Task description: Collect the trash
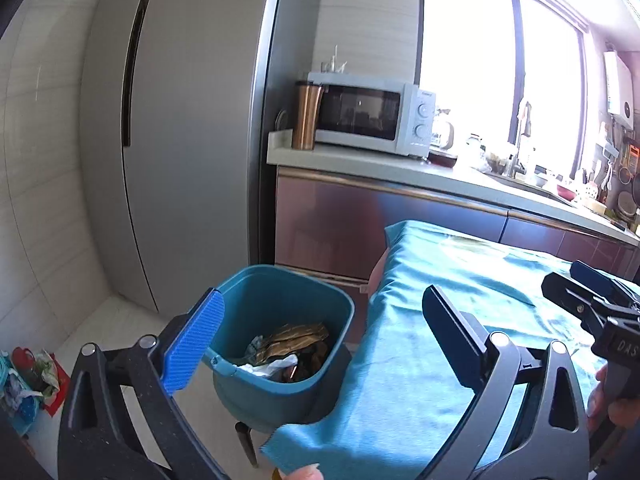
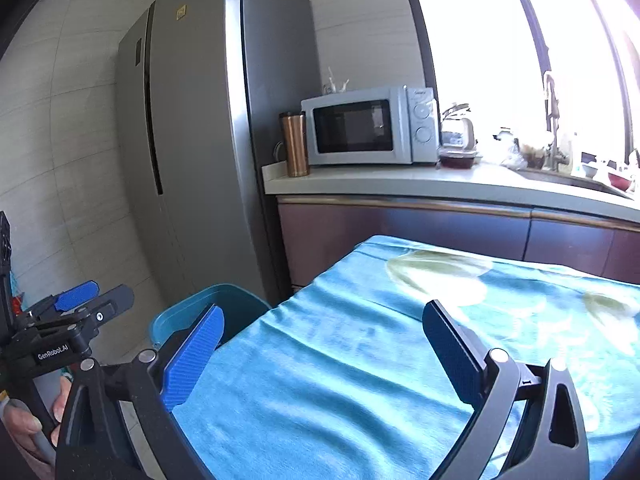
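Bin (image 1: 280, 320) sits on the floor in the gap between fridge (image 1: 180, 120) and bench (image 1: 460, 320), close against the bench's left edge. Trash (image 1: 288, 350) lies inside it: brown wrappers and white crumpled paper, the rest too jumbled to identify. Bin's near rim is partly cut off by the left tool (image 1: 322, 332), whose jaws stand wide apart with nothing between them. Right tool (image 2: 322, 344) is likewise spread wide and empty, over the blue cloth (image 2: 360, 360) covering the bench. Cloth surface ahead of both tools is bare; its near-left corner overhangs the bench edge. In the right wrist view only the bin's far rim shows, the rest hidden behind the tool's left finger and the cloth. Far side of the bench lies close to the cabinets (image 2: 440, 232). Window glare washes out items along the counter (image 2: 400, 184) past the microwave (image 2: 368, 126). Floor clutter (image 1: 28, 376) at far left is cut off.
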A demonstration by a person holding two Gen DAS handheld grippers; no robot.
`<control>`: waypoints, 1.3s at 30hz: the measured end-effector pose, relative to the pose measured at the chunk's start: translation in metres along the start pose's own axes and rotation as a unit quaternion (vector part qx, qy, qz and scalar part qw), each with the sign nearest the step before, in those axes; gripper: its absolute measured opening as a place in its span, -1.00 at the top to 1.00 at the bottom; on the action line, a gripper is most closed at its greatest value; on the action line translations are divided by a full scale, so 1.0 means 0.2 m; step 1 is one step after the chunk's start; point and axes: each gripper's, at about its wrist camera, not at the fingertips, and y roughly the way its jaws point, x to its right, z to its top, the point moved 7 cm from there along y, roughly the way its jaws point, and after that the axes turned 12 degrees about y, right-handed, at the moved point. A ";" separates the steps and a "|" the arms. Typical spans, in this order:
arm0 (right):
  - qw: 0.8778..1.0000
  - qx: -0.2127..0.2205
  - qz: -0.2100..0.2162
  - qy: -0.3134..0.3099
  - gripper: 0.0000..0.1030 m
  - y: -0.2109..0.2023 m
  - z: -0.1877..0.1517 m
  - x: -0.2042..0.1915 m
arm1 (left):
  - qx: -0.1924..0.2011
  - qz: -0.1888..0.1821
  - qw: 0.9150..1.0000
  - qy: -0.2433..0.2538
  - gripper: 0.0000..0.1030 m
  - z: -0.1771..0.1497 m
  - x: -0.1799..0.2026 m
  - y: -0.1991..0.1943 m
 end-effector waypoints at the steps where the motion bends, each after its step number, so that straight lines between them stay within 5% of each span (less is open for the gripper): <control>1: 1.000 0.013 -0.008 -0.005 -0.87 -0.03 0.01 0.02 | 0.006 0.001 1.000 0.005 -0.89 0.01 0.03 -0.02; 10: 0.995 0.077 -0.058 -0.017 -0.87 -0.29 0.04 0.15 | 0.047 -0.002 0.999 0.026 -0.89 0.07 0.22 -0.15; 39: 0.989 0.115 -0.088 0.008 -0.87 -0.52 0.02 0.28 | 0.099 -0.002 0.994 0.049 -0.89 0.10 0.43 -0.30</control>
